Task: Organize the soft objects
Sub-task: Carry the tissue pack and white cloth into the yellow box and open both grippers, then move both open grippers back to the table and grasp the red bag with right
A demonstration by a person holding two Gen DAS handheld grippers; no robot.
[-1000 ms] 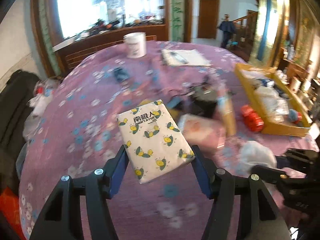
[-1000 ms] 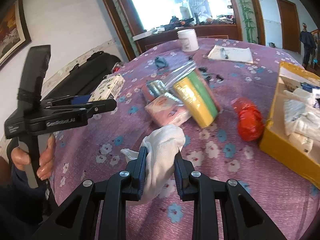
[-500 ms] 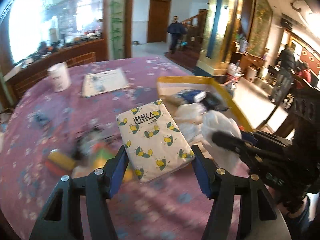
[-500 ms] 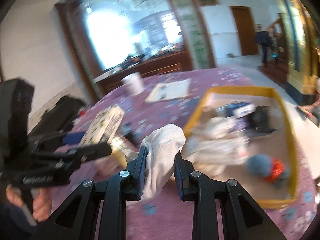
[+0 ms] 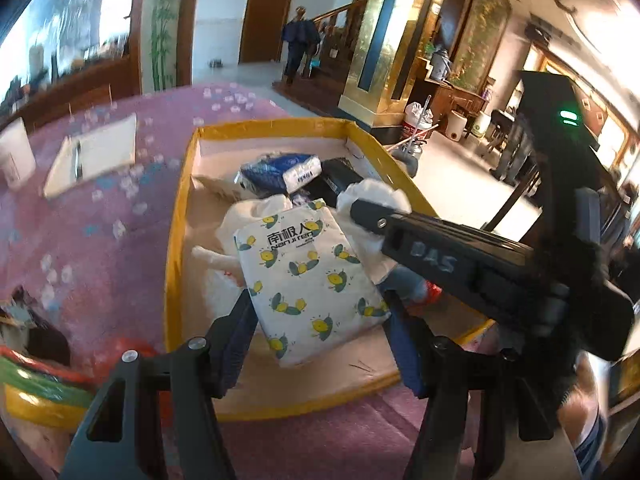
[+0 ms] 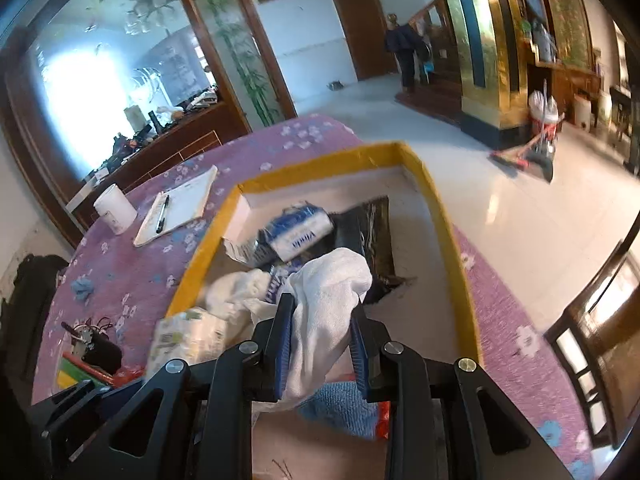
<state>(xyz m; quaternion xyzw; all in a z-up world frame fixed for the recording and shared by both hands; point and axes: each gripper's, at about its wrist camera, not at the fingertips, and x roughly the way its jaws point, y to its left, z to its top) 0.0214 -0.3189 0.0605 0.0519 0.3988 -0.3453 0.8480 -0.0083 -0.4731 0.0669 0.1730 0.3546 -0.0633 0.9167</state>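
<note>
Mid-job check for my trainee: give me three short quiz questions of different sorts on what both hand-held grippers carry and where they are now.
1. True or false: the left hand-held gripper holds a tissue pack.
2. What does the right hand-held gripper clamp? A) white cloth B) pen C) cup
3. Fill in: both loads hang over the yellow ____.

Key: 1 true; 2 A; 3 box.
</note>
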